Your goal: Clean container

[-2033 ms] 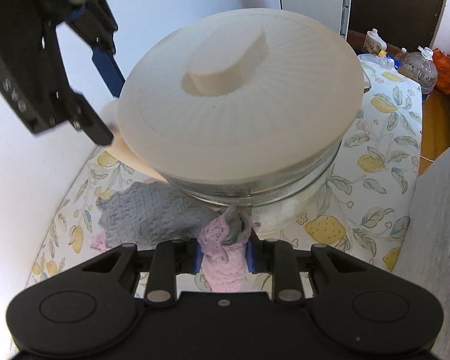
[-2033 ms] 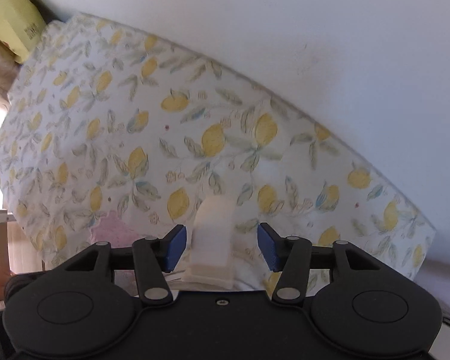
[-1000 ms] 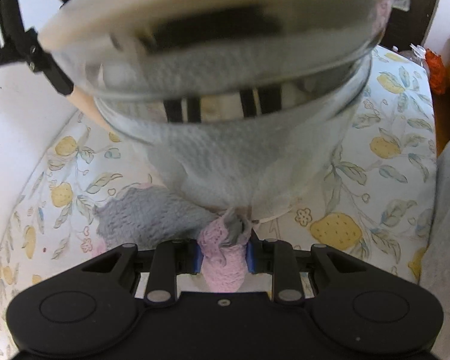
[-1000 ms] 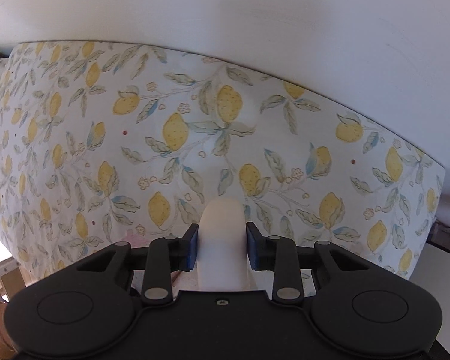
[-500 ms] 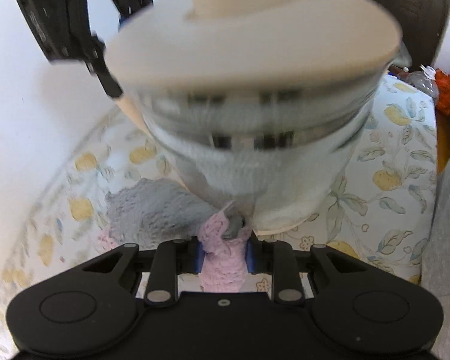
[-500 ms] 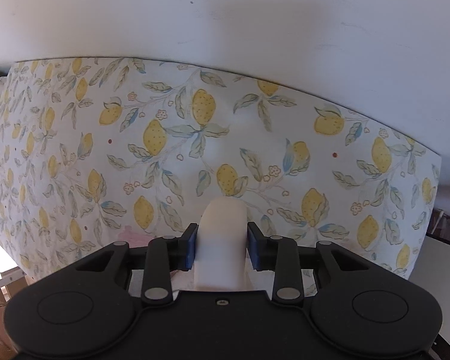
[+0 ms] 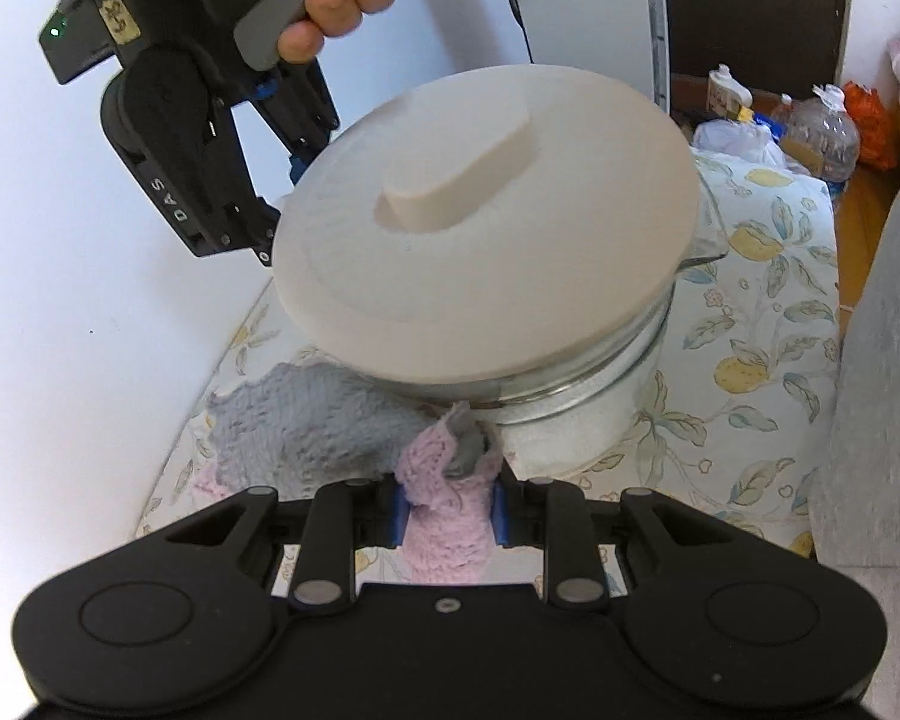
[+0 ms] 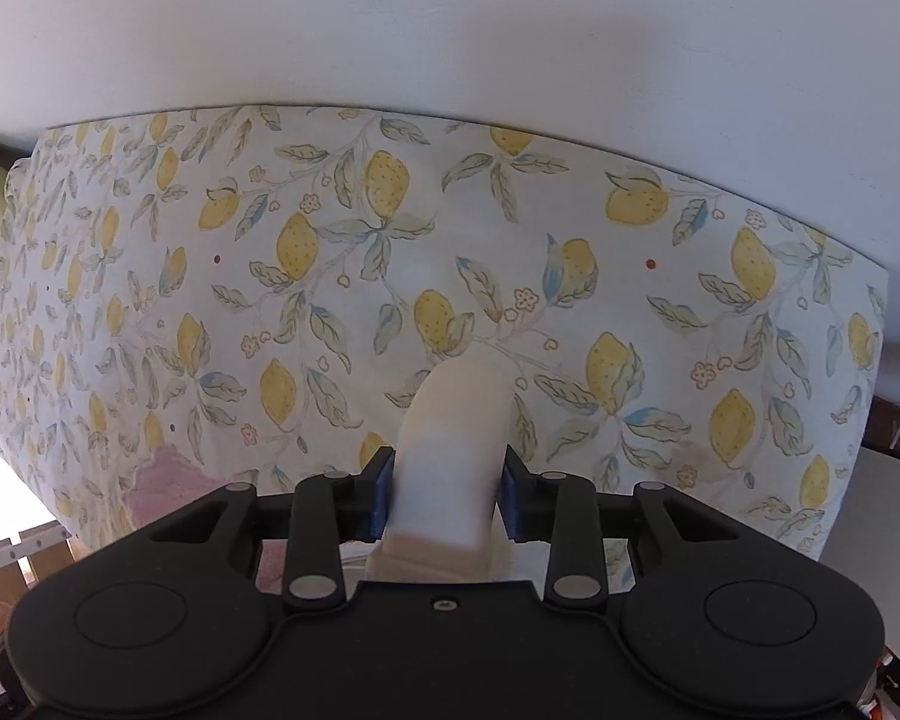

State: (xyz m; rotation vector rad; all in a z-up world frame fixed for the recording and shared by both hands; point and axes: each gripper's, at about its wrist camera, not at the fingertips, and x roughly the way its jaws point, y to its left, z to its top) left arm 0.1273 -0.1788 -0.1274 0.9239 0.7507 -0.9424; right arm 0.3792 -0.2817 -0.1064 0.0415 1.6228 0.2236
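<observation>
Glass container (image 7: 600,396) (lidded) just ahead, left gripper (image 7: 447,510) clamping cloth (image 7: 444,516), right gripper (image 8: 447,501) pinching handle (image 8: 450,450)

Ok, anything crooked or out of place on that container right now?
Yes: the cream lid sits tilted on the glass container, overhanging its near-left side. The right gripper clamps a cream handle; the left gripper holds the pink-grey cloth.

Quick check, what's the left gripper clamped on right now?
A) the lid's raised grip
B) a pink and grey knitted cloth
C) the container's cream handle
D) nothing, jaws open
B: in the left wrist view the left gripper has its blue pads pressed against a bunched pink and grey cloth, in front of the glass container.
</observation>
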